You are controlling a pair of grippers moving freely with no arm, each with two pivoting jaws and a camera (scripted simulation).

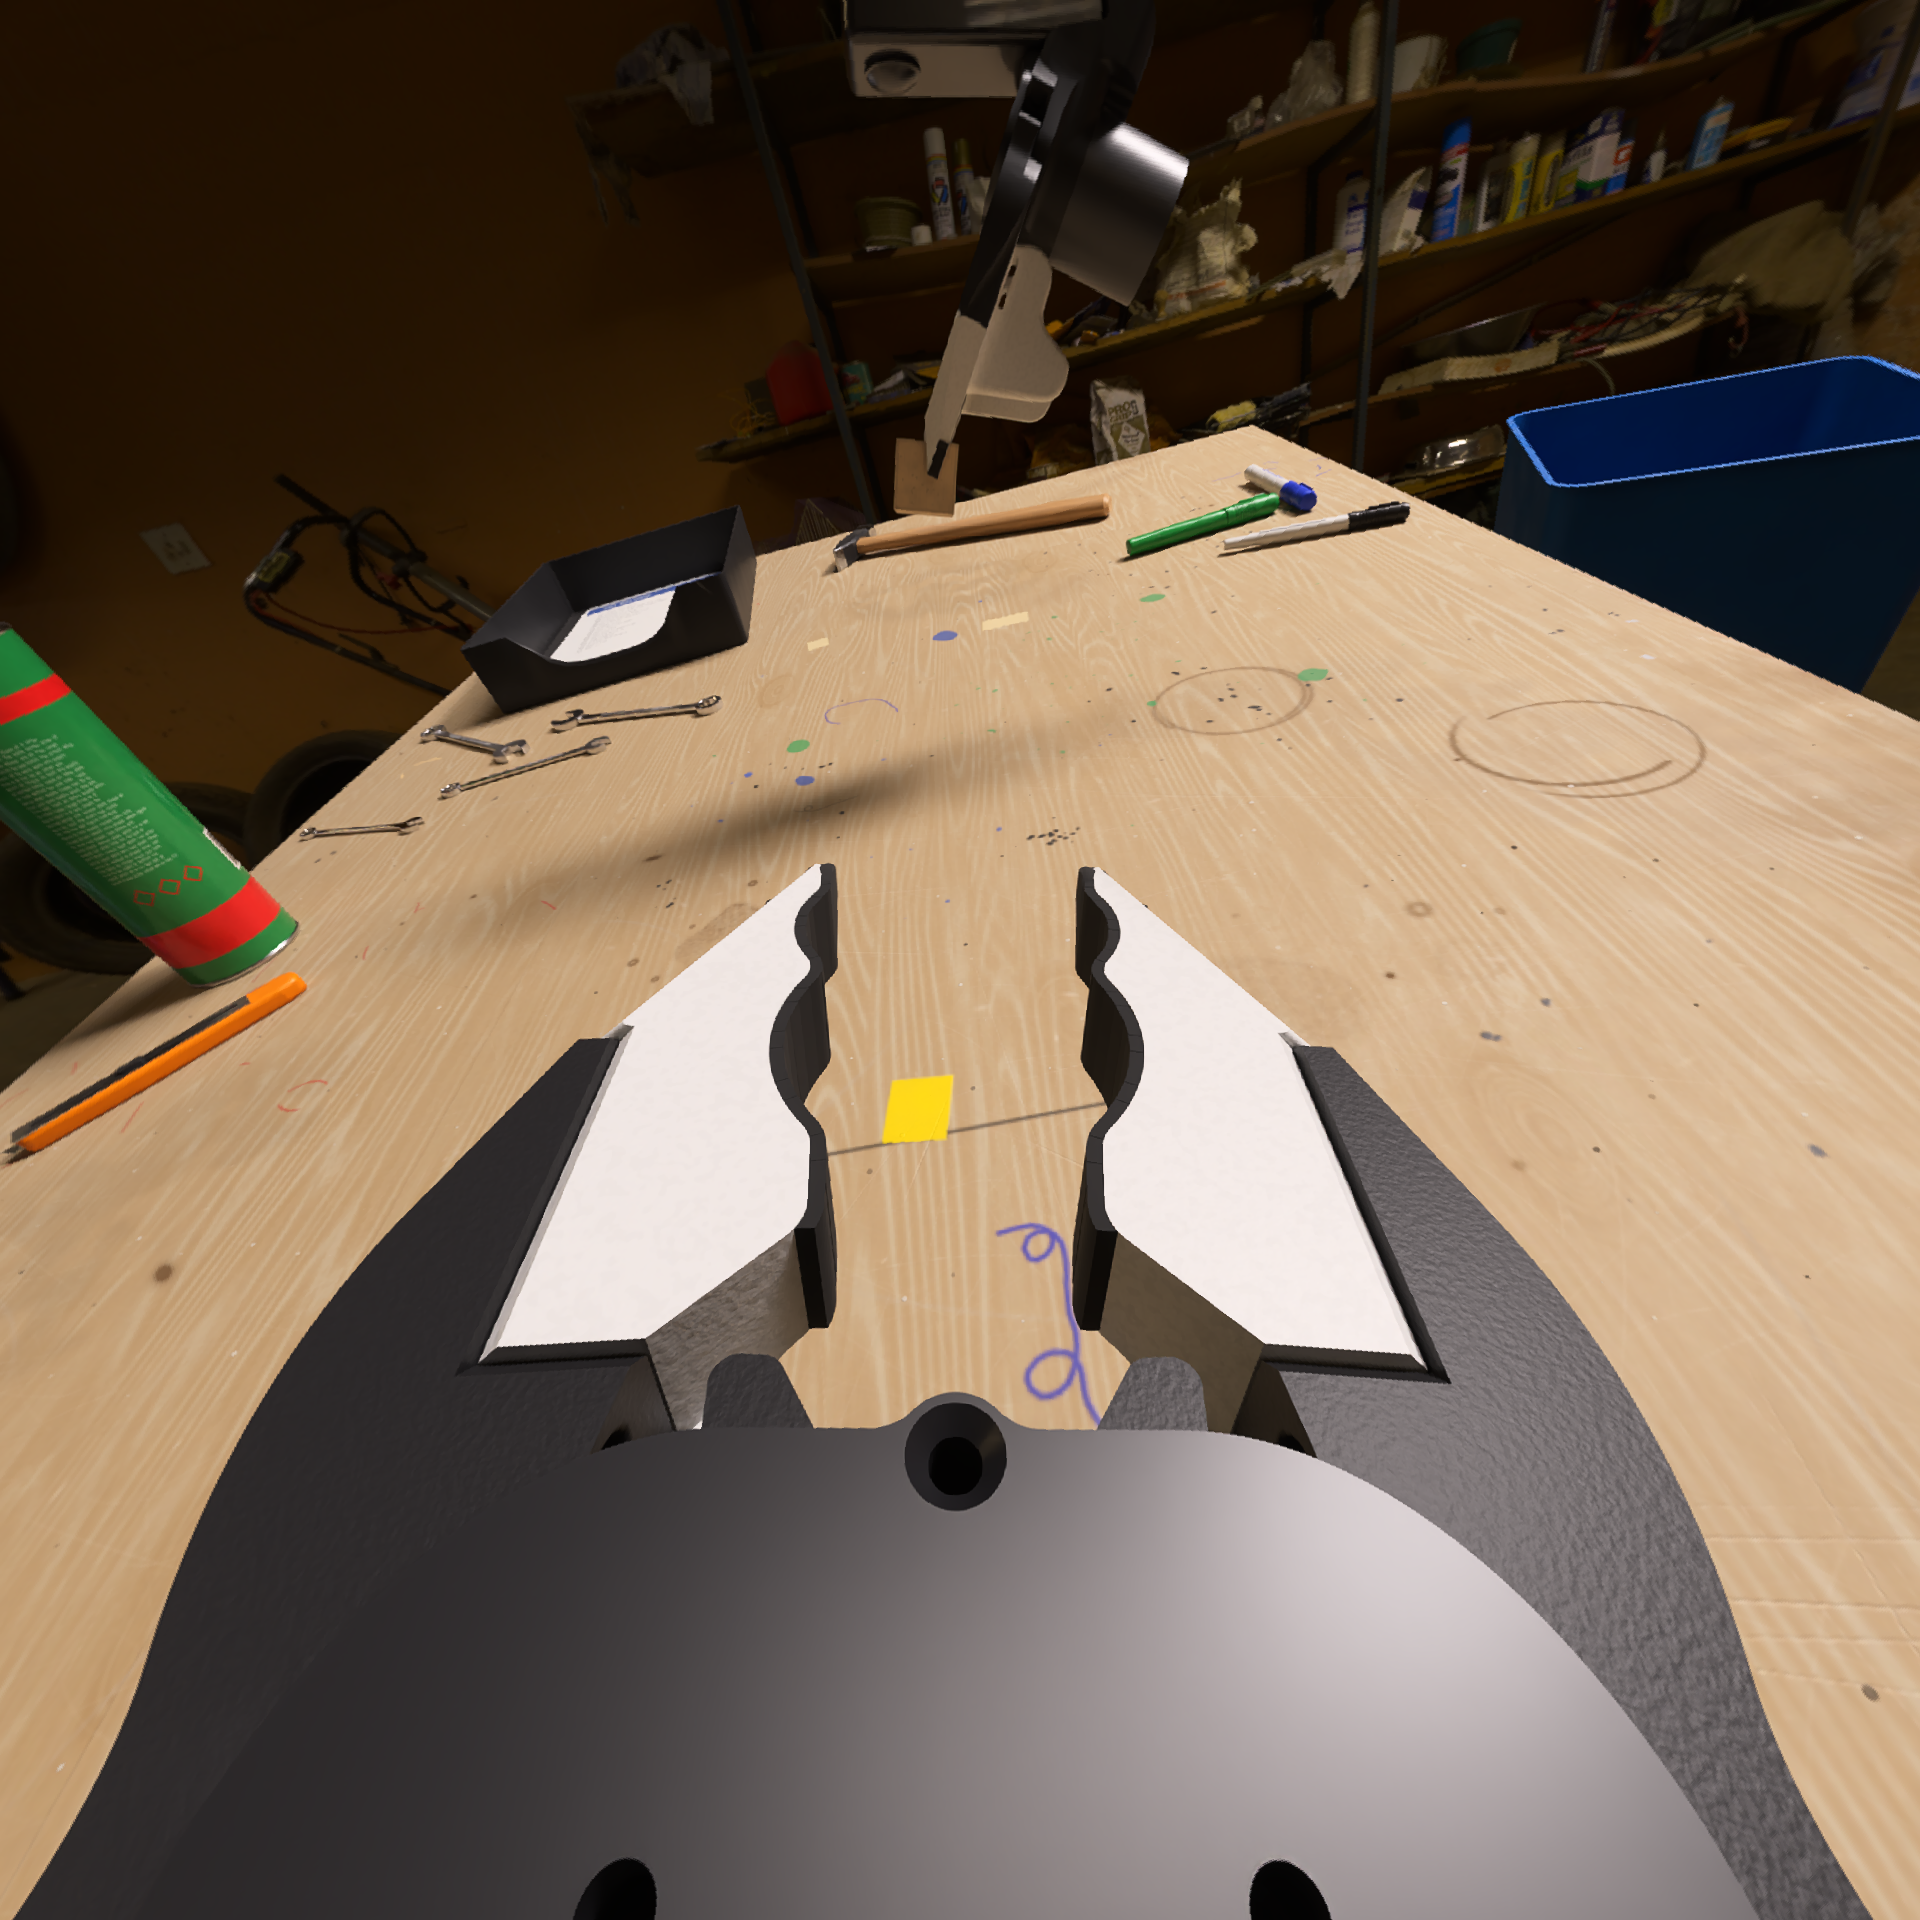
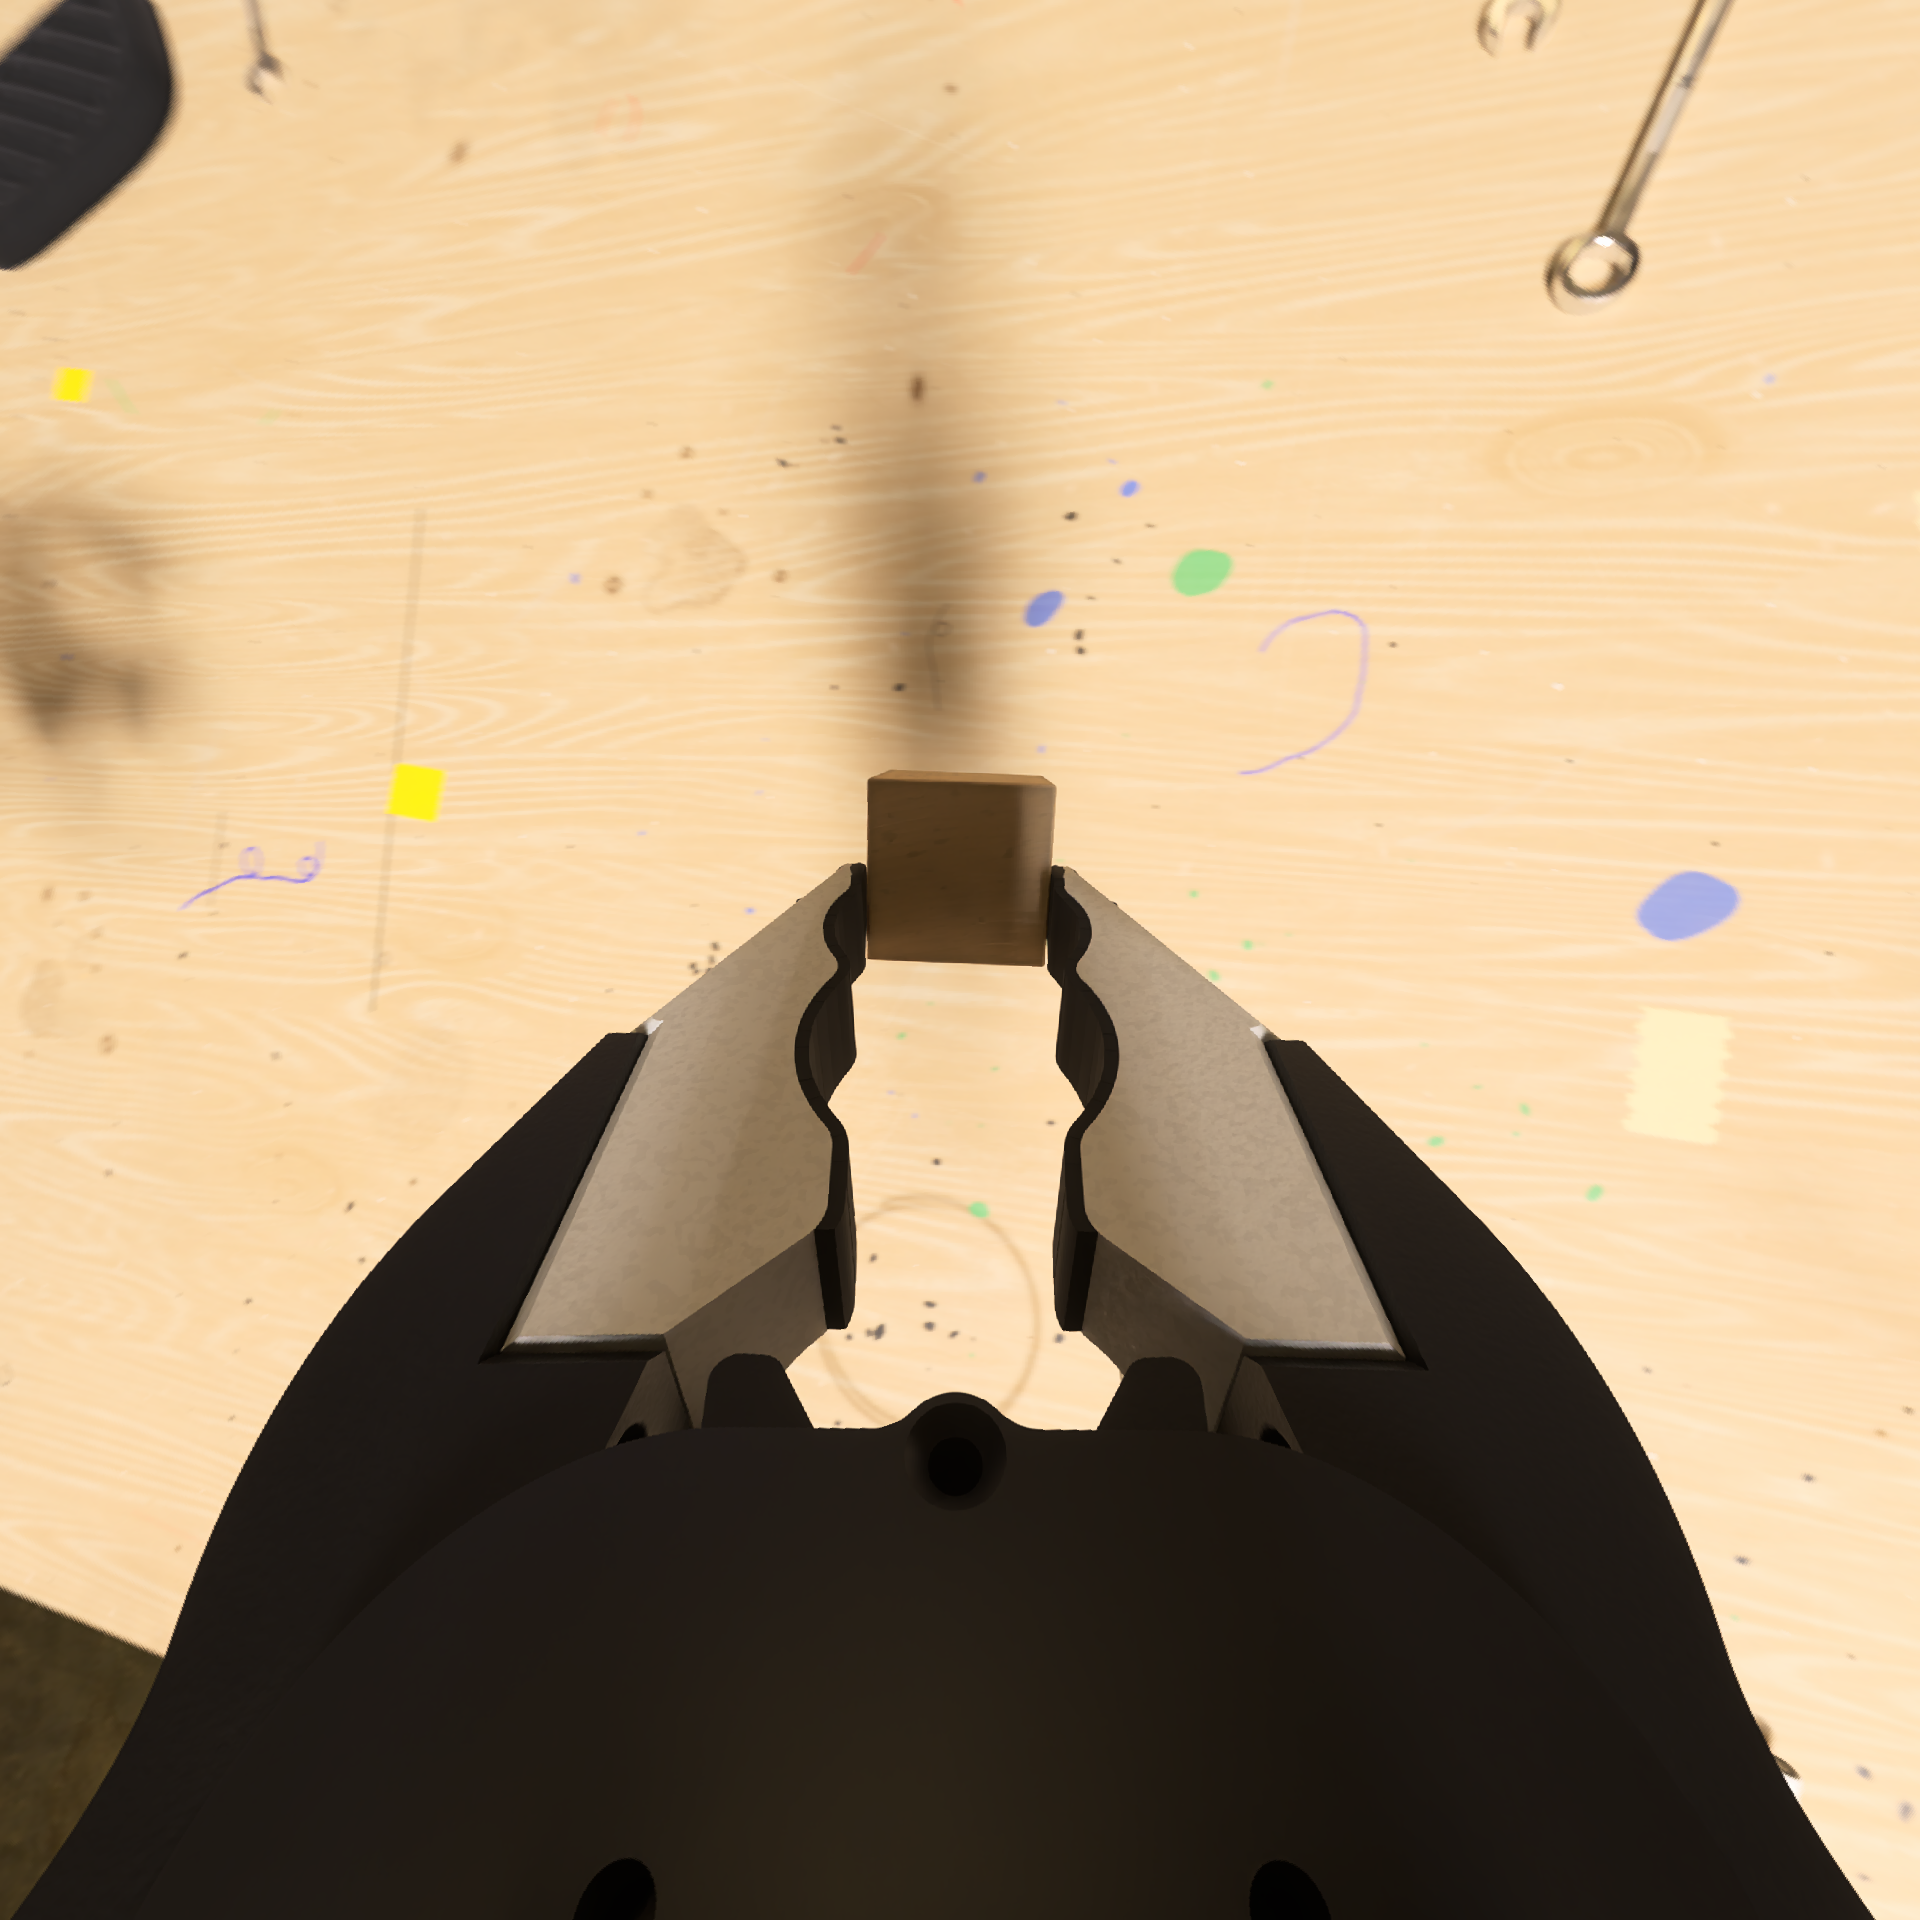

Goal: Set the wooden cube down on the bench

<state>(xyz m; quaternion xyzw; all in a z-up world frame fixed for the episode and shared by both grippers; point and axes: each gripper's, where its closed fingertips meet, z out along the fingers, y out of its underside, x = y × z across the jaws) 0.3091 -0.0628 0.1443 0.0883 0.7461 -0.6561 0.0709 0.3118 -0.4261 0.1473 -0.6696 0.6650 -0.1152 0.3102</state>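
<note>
Right wrist view: the right gripper points down at the bench, with its jaws pinching the cube between the fingertips. The cube is clear of the bench surface. A dark shadow band lies on the wood beyond the cube. A yellow square lies well to the left of the cube. A spanner lies at the upper right of this view.

Left wrist view: the left gripper is low over the bench, jaws spread, nothing between them. A yellow square shows on the wood in the gap between the fingers. The right gripper hangs over the far end of the bench, fingers down, with the cube held at its tips above a hammer. Whether the cube touches the hammer cannot be told.

Other items on the bench in this view:
- Black tray, far left, with paper inside.
- Four spanners, just in front of the tray.
- Green can, at the left edge, tilted.
- Orange knife, near the can.
- Markers, far right, beside the hammer handle.

A blue bin stands beyond the right edge of the bench.
</note>
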